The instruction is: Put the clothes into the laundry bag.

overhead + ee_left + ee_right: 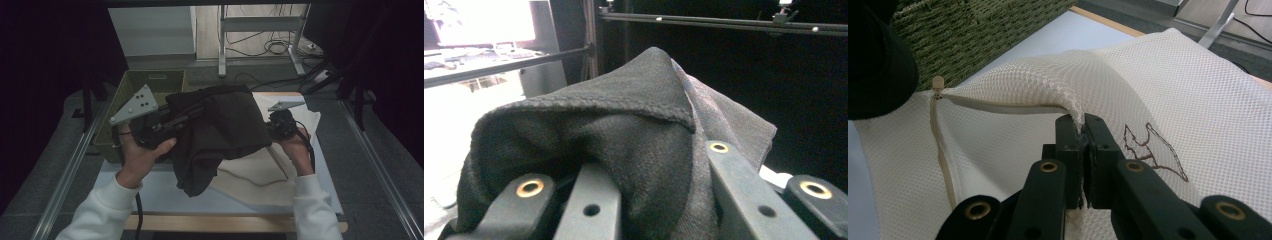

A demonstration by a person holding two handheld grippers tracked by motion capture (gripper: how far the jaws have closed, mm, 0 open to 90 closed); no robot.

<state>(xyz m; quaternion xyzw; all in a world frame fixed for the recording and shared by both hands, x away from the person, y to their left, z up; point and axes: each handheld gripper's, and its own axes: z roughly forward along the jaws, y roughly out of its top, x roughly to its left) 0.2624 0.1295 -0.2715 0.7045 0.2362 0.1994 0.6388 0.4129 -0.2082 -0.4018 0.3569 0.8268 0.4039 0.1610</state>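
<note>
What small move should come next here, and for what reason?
Probably lower the left gripper so the dark cloth goes toward the mesh bag's opening. The right gripper is shut on the bag's edge by the zipper and lifts it, while the cloth hangs above the bag, not yet inside.

White sleeves [102, 212]; black jaws, brass screws [1049, 167].

1. The surface [165, 192] has a pale top with a wooden front edge; metal rails [67, 172] run along both its sides.
2. Grey carpet floor [395, 130] surrounds it; black cables [272, 47] lie tangled on the floor behind.
3. A white frame's legs [221, 42] stand beyond; dark curtains [45, 75] flank the scene.
</note>
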